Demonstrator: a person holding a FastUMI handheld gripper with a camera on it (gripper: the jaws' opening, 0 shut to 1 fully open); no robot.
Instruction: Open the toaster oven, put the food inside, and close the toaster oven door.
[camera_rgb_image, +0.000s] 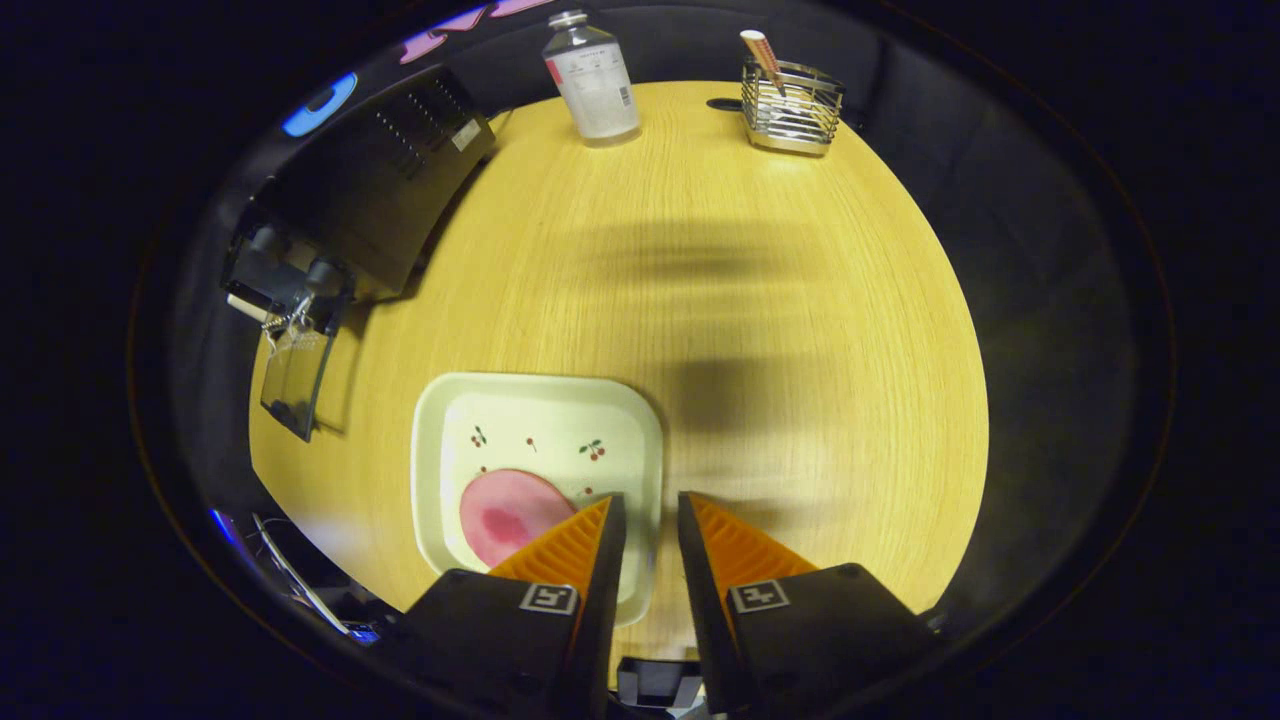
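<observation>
Orange ridged fingers (575, 545) of the gripper (651, 515) stand slightly apart with a narrow gap between the tips, holding nothing; they hover above the yellow wooden surface (800, 330). Under the left finger, at about ten o'clock from the tips, lies a pale square plate (545, 415) with small cherry prints. On it rests a round pink slice of food (505, 510), partly covered by that finger. The plate's right rim runs through the gap between the fingers.

Farther off, at ten o'clock, the black toaster oven (390, 190) stands at the surface's left edge, its glass door (295, 375) dropped open and hanging down toward the surface. Two knobs show near the door's hinge.

Beyond, at twelve o'clock, a clear bottle (592, 78) with a white label stands upright near the far edge. At one o'clock, just right of it, sits a wire basket (793, 112) with a striped stick leaning out.
</observation>
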